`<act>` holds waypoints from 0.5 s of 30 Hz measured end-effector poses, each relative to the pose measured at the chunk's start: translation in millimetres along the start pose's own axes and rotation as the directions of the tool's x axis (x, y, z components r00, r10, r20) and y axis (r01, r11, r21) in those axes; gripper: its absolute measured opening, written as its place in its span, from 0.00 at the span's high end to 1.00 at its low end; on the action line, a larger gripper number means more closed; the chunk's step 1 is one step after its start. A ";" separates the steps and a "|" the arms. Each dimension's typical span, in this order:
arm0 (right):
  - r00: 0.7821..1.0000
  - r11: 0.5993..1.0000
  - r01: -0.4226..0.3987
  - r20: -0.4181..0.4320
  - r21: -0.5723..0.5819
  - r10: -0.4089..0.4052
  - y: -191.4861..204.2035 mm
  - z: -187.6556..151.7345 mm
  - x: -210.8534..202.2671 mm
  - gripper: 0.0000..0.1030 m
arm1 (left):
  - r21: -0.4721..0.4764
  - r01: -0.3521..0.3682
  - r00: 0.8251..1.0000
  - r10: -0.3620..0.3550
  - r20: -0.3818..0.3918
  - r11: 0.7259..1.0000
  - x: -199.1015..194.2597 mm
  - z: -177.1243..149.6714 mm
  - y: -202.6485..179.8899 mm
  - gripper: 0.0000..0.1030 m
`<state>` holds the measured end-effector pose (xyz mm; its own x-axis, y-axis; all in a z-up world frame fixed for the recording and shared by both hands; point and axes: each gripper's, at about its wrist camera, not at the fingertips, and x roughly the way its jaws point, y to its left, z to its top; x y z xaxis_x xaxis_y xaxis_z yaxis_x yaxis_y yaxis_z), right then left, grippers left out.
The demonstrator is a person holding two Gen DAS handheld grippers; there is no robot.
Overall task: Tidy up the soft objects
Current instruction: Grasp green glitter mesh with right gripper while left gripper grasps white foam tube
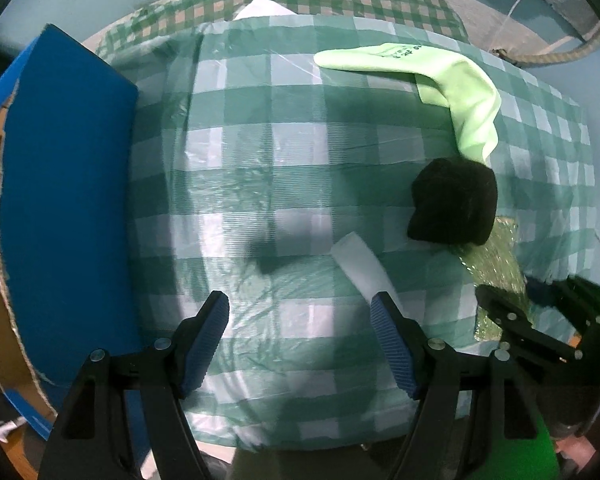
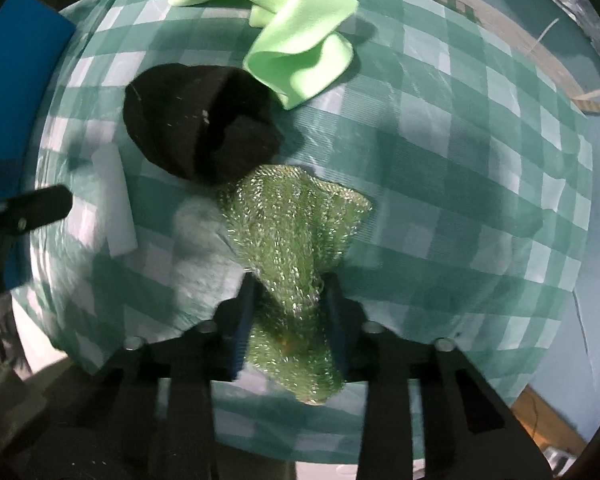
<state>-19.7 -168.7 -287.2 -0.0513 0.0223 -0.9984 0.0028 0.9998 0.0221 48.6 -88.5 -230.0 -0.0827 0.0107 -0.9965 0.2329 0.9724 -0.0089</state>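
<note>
- Your right gripper (image 2: 290, 292) points straight down at the table and its blue pads pinch the sparkly green scrubber (image 2: 296, 240) between them; the lower end of the scrubber bunches up inside the jaws, while the wider part fans out on the checked tablecloth (image 2: 460, 160).
- The scrubber's far edge touches the black knit hat (image 2: 196, 124), which lies just beyond your right gripper.
- The light green cloth (image 2: 296, 36) lies folded past the hat, one corner overlapping the hat's edge.
- A white foam strip (image 2: 114, 204) rests to the left of the hat, apart from the scrubber.
- Your left gripper (image 1: 300, 336) also points down, with its jaws spread wide and only tablecloth between them.
- Its right pad (image 1: 392, 344) sits just at the near end of the white strip; whether it touches, you cannot tell.
- A blue box (image 1: 68, 200) stands at the left edge of the table, beside your left gripper.
- In the left camera's view, your right gripper shows at the far right, low over the scrubber.
</note>
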 end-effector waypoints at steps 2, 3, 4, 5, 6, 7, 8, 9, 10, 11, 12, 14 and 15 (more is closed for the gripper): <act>1.000 1.000 -0.015 -0.005 -0.006 0.015 -7.2 -1.4 0.0 0.82 | -0.016 0.013 1.000 -0.013 -0.006 1.000 2.4 2.5 -2.6 0.26; 1.000 1.000 -0.024 -0.007 -0.009 0.024 -11.3 -2.7 0.2 0.83 | -0.022 0.017 1.000 -0.018 -0.009 1.000 4.0 3.8 -4.1 0.26; 1.000 1.000 -0.027 -0.007 -0.013 0.027 -20.1 -5.9 -0.2 0.84 | -0.028 0.019 1.000 -0.020 -0.012 0.999 5.6 5.1 -5.8 0.26; 1.000 0.999 -0.026 -0.007 -0.018 0.026 -24.4 -10.0 1.3 0.84 | -0.033 0.015 1.000 -0.015 -0.012 0.999 7.8 5.5 -7.7 0.25; 1.000 0.999 -0.025 -0.004 -0.022 0.025 -30.5 -13.6 2.9 0.84 | -0.036 0.009 1.000 -0.009 -0.012 0.999 9.3 6.6 -9.4 0.25; 1.000 0.999 -0.028 -0.001 -0.023 0.028 -32.0 -16.1 3.7 0.84 | -0.039 0.000 1.000 0.000 -0.010 0.999 11.7 7.9 -12.0 0.25; 0.999 0.999 -0.034 0.004 -0.024 0.034 -35.4 -18.0 3.6 0.84 | -0.040 -0.004 1.000 0.004 -0.012 0.999 14.0 9.0 -13.5 0.25; 0.999 0.999 -0.041 0.008 -0.023 0.041 -38.7 -19.7 3.4 0.84 | -0.040 -0.006 1.000 0.006 -0.016 0.999 15.9 10.7 -16.1 0.25; 0.999 0.999 -0.045 0.011 -0.023 0.046 -40.5 -18.6 1.3 0.84 | -0.043 -0.008 1.000 0.007 -0.021 0.999 18.9 10.0 -18.6 0.25; 0.999 0.999 -0.049 0.013 -0.022 0.049 -39.2 -20.8 2.5 0.84 | -0.046 -0.011 1.000 0.010 -0.024 0.999 21.7 10.4 -21.1 0.25; 0.999 0.998 -0.052 0.015 -0.021 0.052 -39.5 -22.7 3.3 0.84 | -0.050 -0.014 1.000 0.013 -0.028 0.999 24.3 11.6 -22.9 0.25; 0.998 0.998 -0.058 0.023 -0.022 0.058 -37.8 -22.3 3.6 0.84 | -0.060 -0.014 0.999 0.012 -0.032 0.998 28.9 14.5 -24.6 0.27; 0.998 0.998 -0.061 0.029 -0.025 0.062 -39.8 -23.4 3.4 0.84 | -0.065 -0.016 0.999 0.014 -0.036 0.998 31.2 15.3 -25.5 0.29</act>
<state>-43.4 -208.4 -290.3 -0.0217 0.0840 -0.9962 -0.0187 0.9963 0.0844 54.9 -116.5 -262.1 -0.1141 0.0323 -0.9929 0.1710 0.9852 0.0124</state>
